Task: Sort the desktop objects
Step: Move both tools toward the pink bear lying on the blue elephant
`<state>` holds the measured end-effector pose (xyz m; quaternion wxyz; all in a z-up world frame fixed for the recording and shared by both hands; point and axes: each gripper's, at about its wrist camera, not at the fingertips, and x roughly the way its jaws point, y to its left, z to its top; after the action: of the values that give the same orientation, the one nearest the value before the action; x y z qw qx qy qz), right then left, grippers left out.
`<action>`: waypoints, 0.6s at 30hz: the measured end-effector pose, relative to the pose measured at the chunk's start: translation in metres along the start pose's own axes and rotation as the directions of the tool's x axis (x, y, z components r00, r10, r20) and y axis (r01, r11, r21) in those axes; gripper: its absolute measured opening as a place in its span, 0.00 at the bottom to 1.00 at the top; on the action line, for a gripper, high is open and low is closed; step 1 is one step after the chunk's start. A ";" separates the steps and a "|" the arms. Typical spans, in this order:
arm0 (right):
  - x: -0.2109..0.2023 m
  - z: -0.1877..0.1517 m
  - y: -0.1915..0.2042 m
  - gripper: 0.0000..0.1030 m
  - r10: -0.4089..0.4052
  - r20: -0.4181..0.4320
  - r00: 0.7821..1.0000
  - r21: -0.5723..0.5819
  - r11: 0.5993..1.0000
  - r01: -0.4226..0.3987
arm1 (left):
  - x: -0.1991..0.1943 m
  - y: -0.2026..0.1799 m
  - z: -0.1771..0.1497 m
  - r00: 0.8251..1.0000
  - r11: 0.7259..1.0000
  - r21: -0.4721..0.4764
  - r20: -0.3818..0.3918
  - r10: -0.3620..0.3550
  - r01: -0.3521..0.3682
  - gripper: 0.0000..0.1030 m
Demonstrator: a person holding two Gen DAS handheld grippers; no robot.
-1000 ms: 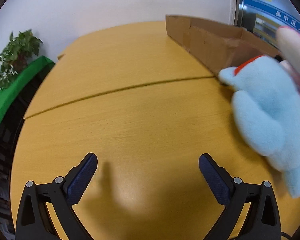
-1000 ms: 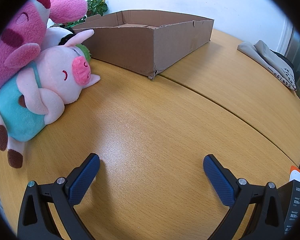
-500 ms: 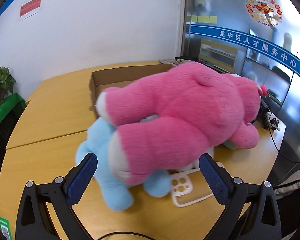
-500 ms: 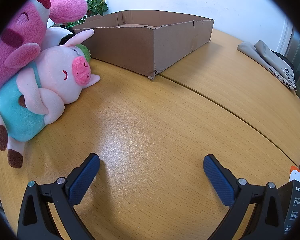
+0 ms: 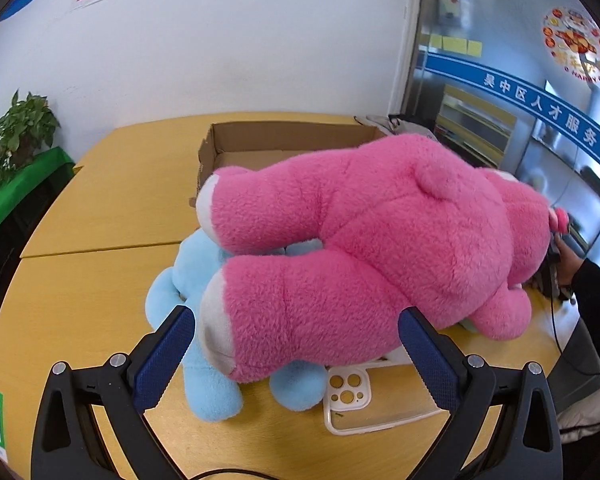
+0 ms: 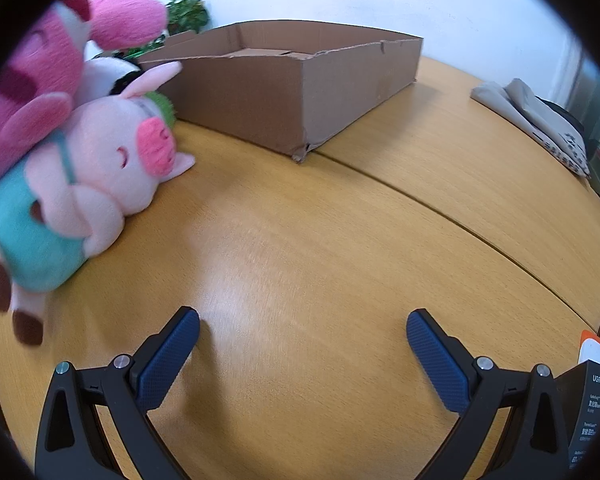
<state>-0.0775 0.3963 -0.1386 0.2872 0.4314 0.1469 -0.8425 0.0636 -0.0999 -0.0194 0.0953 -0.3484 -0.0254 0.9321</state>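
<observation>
A big pink plush bear (image 5: pixel 380 248) lies face down on a light blue plush (image 5: pixel 196 280) on the wooden table. My left gripper (image 5: pixel 296 356) is open, its jaws on either side of the bear's near leg without touching it. An open cardboard box (image 5: pixel 284 144) stands behind the toys. A clear phone case (image 5: pixel 364 404) lies under the bear's leg. In the right wrist view the pink bear (image 6: pixel 32 76) sits at the left above a pink pig plush (image 6: pixel 100 168), with the box (image 6: pixel 292 92) beyond. My right gripper (image 6: pixel 302 356) is open over bare table.
A black UGREEN box (image 6: pixel 592 408) stands at the right gripper's right. A folded grey cloth bag (image 6: pixel 540 120) lies at the far right. A potted plant (image 5: pixel 16 136) on a green stand is left of the table (image 5: pixel 80 312). A person's dark sleeve (image 5: pixel 592 292) is at the right edge.
The left gripper has swung right from bare table toward the plush pile and closed in on the pink bear's leg. The right gripper has shifted slightly forward.
</observation>
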 end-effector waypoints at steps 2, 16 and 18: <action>0.000 0.000 0.003 1.00 -0.027 0.000 1.000 0.033 0.999 0.027 | -0.007 -0.004 0.001 1.000 1.000 -0.012 0.020 0.000 0.000 1.00; -0.161 -0.050 0.153 0.98 -0.231 0.312 0.922 0.367 0.924 0.107 | -0.025 -0.025 -0.006 0.975 0.974 -0.064 0.032 0.218 -0.216 1.00; -0.166 -0.049 0.185 0.98 -0.248 0.341 0.907 0.438 0.896 0.080 | -0.022 -0.028 -0.009 0.984 0.983 -0.044 0.024 0.179 -0.178 1.00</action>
<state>0.1438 0.3337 -0.0328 0.1389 0.2923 -0.0581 -0.9444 0.0905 -0.0770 -0.0092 0.0038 -0.3383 -0.0149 0.9409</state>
